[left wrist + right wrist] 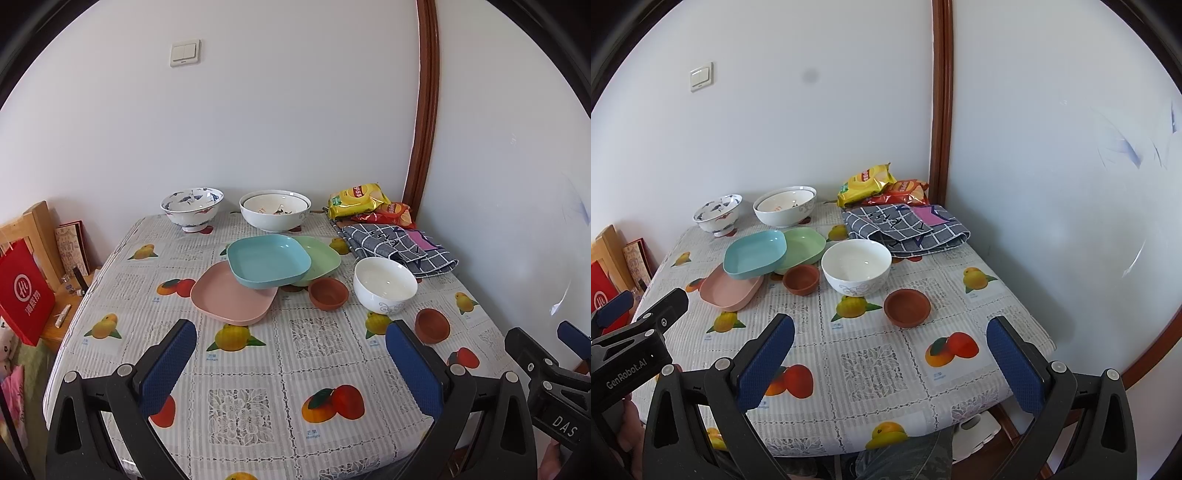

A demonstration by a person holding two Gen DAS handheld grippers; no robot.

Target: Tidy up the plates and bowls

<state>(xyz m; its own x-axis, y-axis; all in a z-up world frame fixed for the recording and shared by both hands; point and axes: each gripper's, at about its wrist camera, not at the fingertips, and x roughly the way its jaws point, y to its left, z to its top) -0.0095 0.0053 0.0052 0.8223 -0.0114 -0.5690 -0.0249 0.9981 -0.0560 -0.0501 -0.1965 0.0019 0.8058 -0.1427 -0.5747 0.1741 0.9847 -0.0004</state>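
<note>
Three square plates overlap mid-table: a blue plate (pixel 267 264) (pixel 755 258) lies on top of a pink plate (pixel 231 297) (pixel 729 290) and a green plate (pixel 321 258) (pixel 805 247). A white bowl (pixel 385 284) (pixel 856 266) stands to their right. Two small brown bowls (pixel 328 293) (pixel 432 325) (pixel 801 280) (pixel 907 307) sit nearby. A blue-patterned bowl (pixel 192 208) (pixel 718 214) and a large white bowl (pixel 275 214) (pixel 785 210) stand at the back. My left gripper (pixel 291 341) and right gripper (pixel 892 334) are open and empty above the table's near part.
Snack bags (pixel 364 203) (pixel 875 186) and a checked cloth (pixel 399 247) (pixel 905 229) lie at the back right corner by the wall. A red bag (pixel 22 291) and a wooden chair (pixel 35 236) stand left of the table. The fruit-print tablecloth (pixel 258 387) covers the table.
</note>
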